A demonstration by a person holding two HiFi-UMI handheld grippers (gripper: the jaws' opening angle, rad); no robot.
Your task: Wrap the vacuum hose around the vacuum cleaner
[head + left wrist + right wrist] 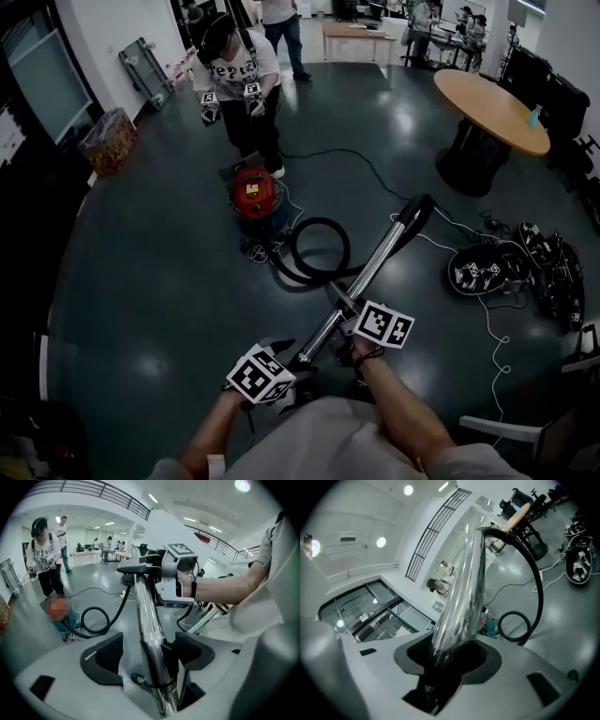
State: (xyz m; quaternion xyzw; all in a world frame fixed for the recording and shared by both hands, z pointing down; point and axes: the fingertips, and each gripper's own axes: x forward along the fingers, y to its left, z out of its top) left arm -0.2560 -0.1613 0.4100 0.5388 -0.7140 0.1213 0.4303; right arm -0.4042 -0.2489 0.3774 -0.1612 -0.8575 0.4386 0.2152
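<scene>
Dark glossy floor [141, 281] of a big open hall lay under us, w/ the red vacuum cleaner [253, 192] standing well ahead and another person [239, 75] just behind it. The task's thing, the black hose [539, 594], was not on the vac yet. One loose loop lay on the floor just beside the machine, and the rest arched up to the far end of the metal wand [375, 262].

We had that wand slanted up off the floor btwn both tools, prob. so the hose hung free and could be swung rather than dragged. Our right gripper [447, 660] was clamped on the wand partway up. We judged that the carrying grip, b/c the tube came straight out from btwn its pads. Our left gripper [147, 656] sat at the near, lower end w/ jaws spread wide. The wand ran btwn them, close against one pad, w/ the other pad well clear, so no squeeze there. We read that as a loose guide or a change of hold, not a grip.

Wrapping looked barely begun. Next we'd need to bring wand and hose toward the vac, minding that the floor loop didn't kink or catch.
</scene>
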